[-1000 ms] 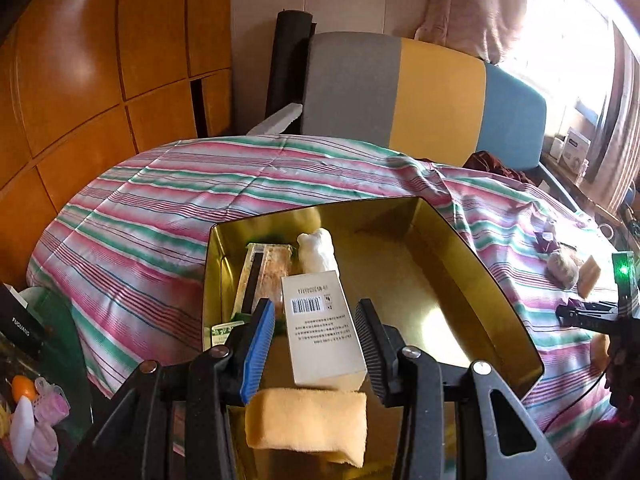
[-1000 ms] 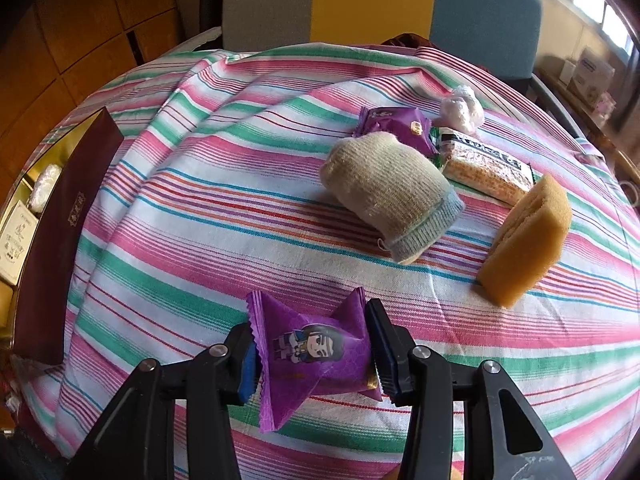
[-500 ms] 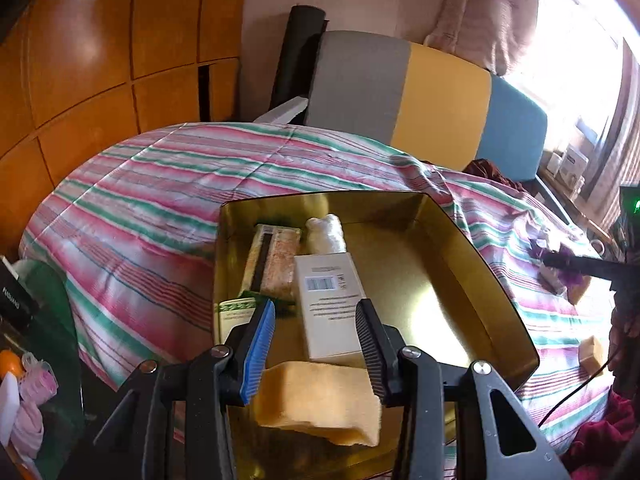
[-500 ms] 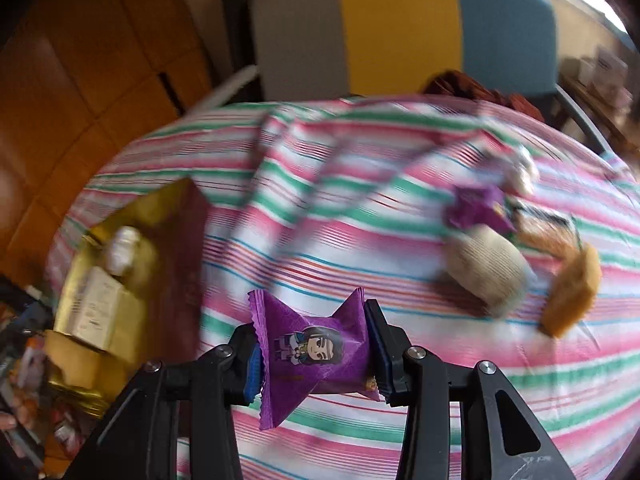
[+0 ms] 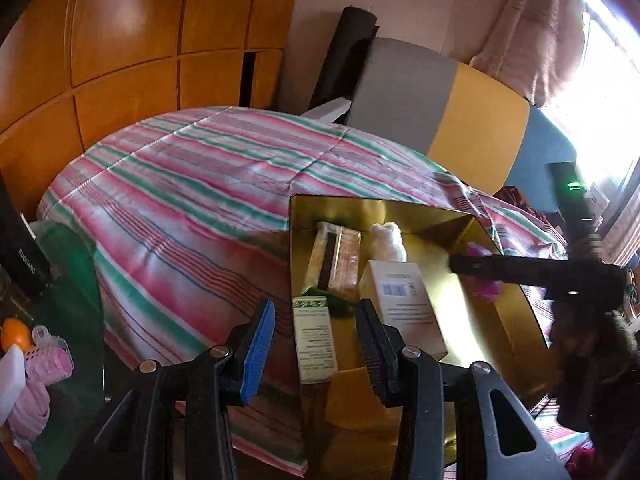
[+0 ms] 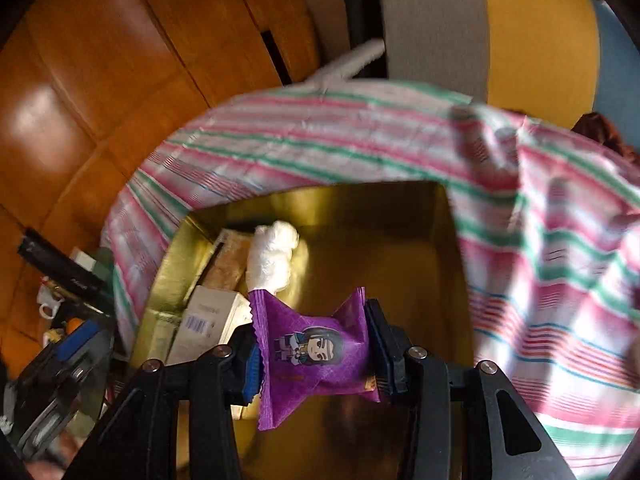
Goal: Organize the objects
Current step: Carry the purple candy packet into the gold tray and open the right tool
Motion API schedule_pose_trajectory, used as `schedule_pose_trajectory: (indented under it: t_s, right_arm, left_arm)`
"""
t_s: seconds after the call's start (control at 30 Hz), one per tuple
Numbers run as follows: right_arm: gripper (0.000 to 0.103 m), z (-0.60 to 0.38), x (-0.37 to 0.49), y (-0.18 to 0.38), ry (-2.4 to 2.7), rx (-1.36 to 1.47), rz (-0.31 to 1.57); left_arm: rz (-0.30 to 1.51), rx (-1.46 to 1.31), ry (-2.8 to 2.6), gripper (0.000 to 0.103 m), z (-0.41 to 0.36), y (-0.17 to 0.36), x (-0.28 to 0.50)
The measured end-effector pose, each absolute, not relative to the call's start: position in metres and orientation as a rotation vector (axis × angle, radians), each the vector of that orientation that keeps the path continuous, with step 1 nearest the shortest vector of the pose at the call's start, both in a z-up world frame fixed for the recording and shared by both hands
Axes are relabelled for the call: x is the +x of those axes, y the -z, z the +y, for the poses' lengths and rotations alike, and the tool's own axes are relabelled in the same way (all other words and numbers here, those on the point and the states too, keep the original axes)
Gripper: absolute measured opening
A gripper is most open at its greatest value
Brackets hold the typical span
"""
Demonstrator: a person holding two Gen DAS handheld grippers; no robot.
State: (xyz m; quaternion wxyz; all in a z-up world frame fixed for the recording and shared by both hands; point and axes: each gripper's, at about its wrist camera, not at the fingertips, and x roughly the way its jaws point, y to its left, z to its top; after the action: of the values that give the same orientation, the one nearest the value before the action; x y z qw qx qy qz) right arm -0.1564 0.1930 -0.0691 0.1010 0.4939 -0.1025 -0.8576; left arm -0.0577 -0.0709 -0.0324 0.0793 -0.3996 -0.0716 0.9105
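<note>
- One gold box [image 6: 452,248] with shiny metallic inner walls sits on the bench, which is covered by a striped cloth [image 5: 192,184] in pink, green and white.
- Inside the box, counted: one white fluffy lump [image 6: 274,256]; one flat snack bar [image 5: 336,260] in clear wrap; two cardboard cartons, the larger white carton [image 5: 404,308] with a barcode and a slimmer green-topped carton [image 5: 314,336]; one yellow sponge [image 5: 356,398], soft and blocky, at the near end.
- One purple candy packet [image 6: 316,352], crinkly foil with zigzag ends and a cartoon figure printed on it, is clamped between the pads of the right tongs [image 6: 316,354].
- The packet hangs over the open box, above its bare golden floor, just beside the white lump and the larger carton.
- The left tongs [image 5: 316,352] stand partly apart with nothing pinched; the box's left wall and the slim carton show in the gap beyond them.
- From the left wrist view the right tongs reach in over the box's right wall, a bit of purple showing under them.
</note>
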Motion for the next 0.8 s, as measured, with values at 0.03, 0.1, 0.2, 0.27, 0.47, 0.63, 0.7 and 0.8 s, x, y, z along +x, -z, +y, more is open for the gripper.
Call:
schedule_pose_trajectory:
  t_s: [0.03,0.1,0.2,0.27,0.47,0.63,0.7,0.8]
  right_arm:
    - [0.045,0.189,-0.162,0.077,2.526,1.490,-0.300]
    - [0.046,0.180,-0.170,0.092,2.515,1.552,-0.279]
    - [0.050,0.173,-0.174,0.102,2.416,1.570,-0.358]
    - [0.058,0.168,-0.172,0.105,2.411,1.550,-0.355]
    - [0.058,0.162,-0.158,0.094,2.464,1.496,-0.287]
    - [0.063,0.171,-0.143,0.069,2.571,1.404,-0.213]
    - [0.065,0.178,-0.132,0.058,2.611,1.357,-0.189]
    - [0.070,0.198,-0.113,0.044,2.682,1.295,-0.185]
  left_arm:
    - [-0.218,-1.203,-2.722,0.042,-0.072,0.034,-0.058]
    - [-0.225,-1.212,-2.716,0.042,-0.073,0.036,-0.059]
    - [-0.224,-1.219,-2.708,0.042,-0.073,0.038,-0.060]
    - [-0.229,-1.226,-2.706,0.042,-0.073,0.040,-0.060]
    - [-0.216,-1.216,-2.714,0.042,-0.071,0.038,-0.058]
    - [-0.189,-1.207,-2.703,0.042,-0.063,0.035,-0.056]
    - [-0.175,-1.200,-2.696,0.042,-0.060,0.034,-0.055]
    - [-0.144,-1.195,-2.679,0.042,-0.053,0.031,-0.054]
